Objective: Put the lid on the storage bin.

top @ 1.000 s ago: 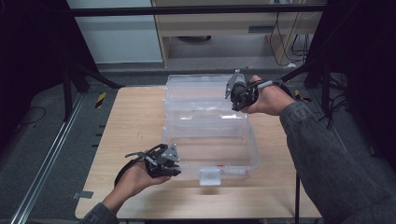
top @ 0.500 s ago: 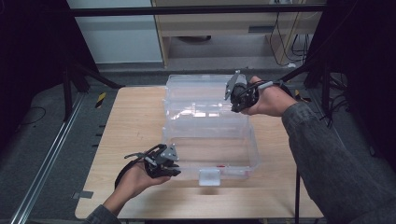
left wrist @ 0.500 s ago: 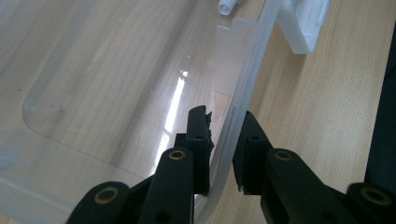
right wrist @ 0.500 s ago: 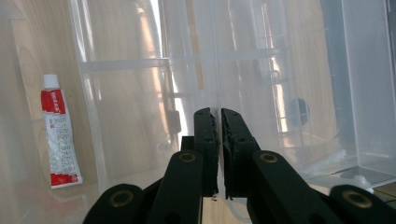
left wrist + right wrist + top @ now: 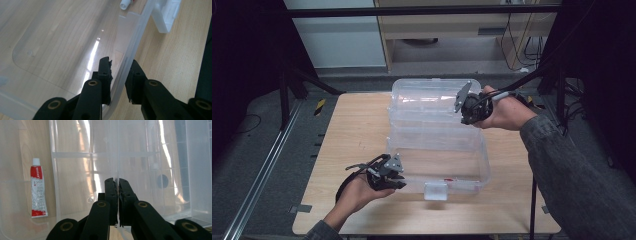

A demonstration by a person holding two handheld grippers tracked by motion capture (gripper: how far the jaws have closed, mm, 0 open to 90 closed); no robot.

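1. Left claw [image 5: 120, 67] spread, just eased a little wider, straddling the near wall of the clear box [image 5: 484, 165] without pressing: one jaw inside, one outside, thin wall between with a gap on each side. Sits at seven o'clock of the box, likely to steady the base while the top moves.
2. Right claw [image 5: 117, 181] pressed together on the free edge of the lid [image 5: 427, 92], pinching the thin clear sheet at about one o'clock of the box. Held there, by the look of it, to swing the hinged lid and control its angle.
3. Box in the middle of the bench [image 5: 357, 130], open, lid raised toward twelve o'clock. Transparent glossy plastic, rounded corners, moulded ribs and dividers in the lid, bright glare streaks; slippery, so a firm pinch seems wise.
4. White latch [image 5: 435, 191] at six o'clock on the front wall, opaque and blocky, hanging free.
5. Small red-and-white tube [image 5: 37, 191] lying flat on the box floor, white cap, soft-sided.
6. Bench of pale wood grain, matte, visible through the box floor.
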